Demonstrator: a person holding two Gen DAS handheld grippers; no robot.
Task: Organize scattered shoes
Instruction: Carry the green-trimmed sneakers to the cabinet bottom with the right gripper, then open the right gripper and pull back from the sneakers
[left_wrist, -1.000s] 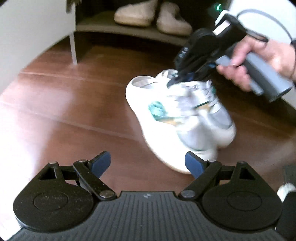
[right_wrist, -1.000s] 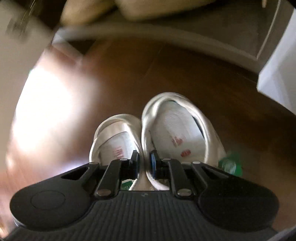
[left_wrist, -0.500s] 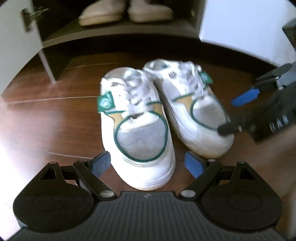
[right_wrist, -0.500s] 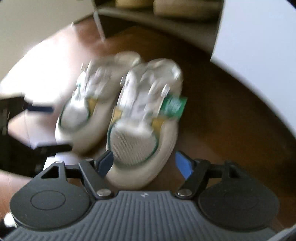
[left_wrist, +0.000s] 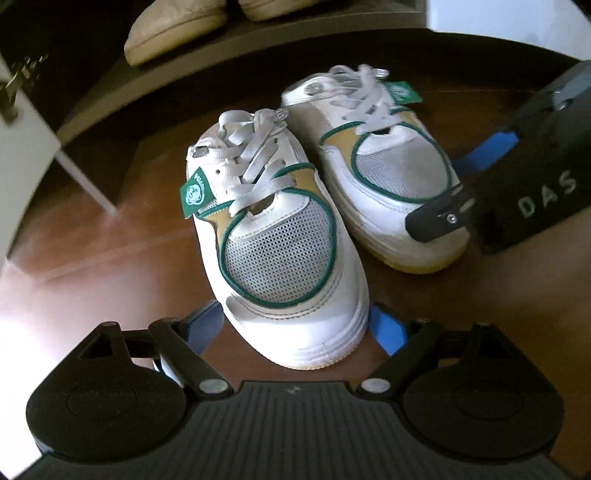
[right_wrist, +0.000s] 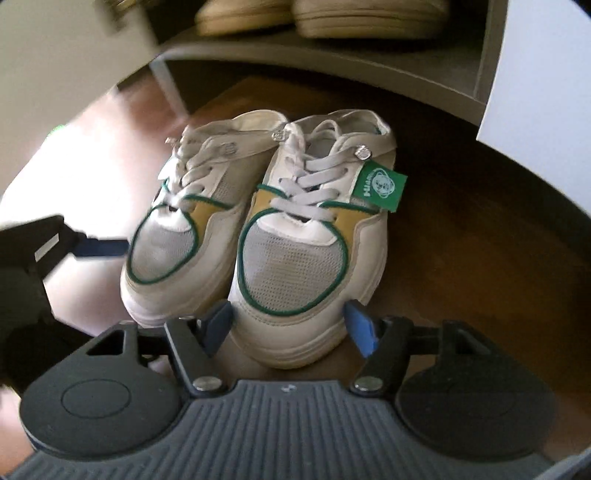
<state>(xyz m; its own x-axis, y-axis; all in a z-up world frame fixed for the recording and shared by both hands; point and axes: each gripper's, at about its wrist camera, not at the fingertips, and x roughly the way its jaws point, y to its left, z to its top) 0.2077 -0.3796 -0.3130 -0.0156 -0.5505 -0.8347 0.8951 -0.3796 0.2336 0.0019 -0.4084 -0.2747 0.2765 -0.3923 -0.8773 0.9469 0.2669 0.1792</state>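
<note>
Jaws of the left gripper (left_wrist: 295, 326) stand wide, one blue pad on each side of the toe of the nearer white mesh sneaker with green piping and tan panels (left_wrist: 280, 254); the pads do not press on it. Jaws of the right gripper (right_wrist: 290, 325) are closing around the toe of the second matching white sneaker (right_wrist: 295, 273), which lies between the pads without being clamped. Both sneakers stand upright, side by side and touching, toes toward the cameras, on the dark brown wooden floor (left_wrist: 92, 258). Beyond the heels, a grey low shelf (right_wrist: 332, 62) carries a pair of beige shoes (right_wrist: 317, 16). A white cabinet panel (right_wrist: 543, 66) rises at the right.
</note>
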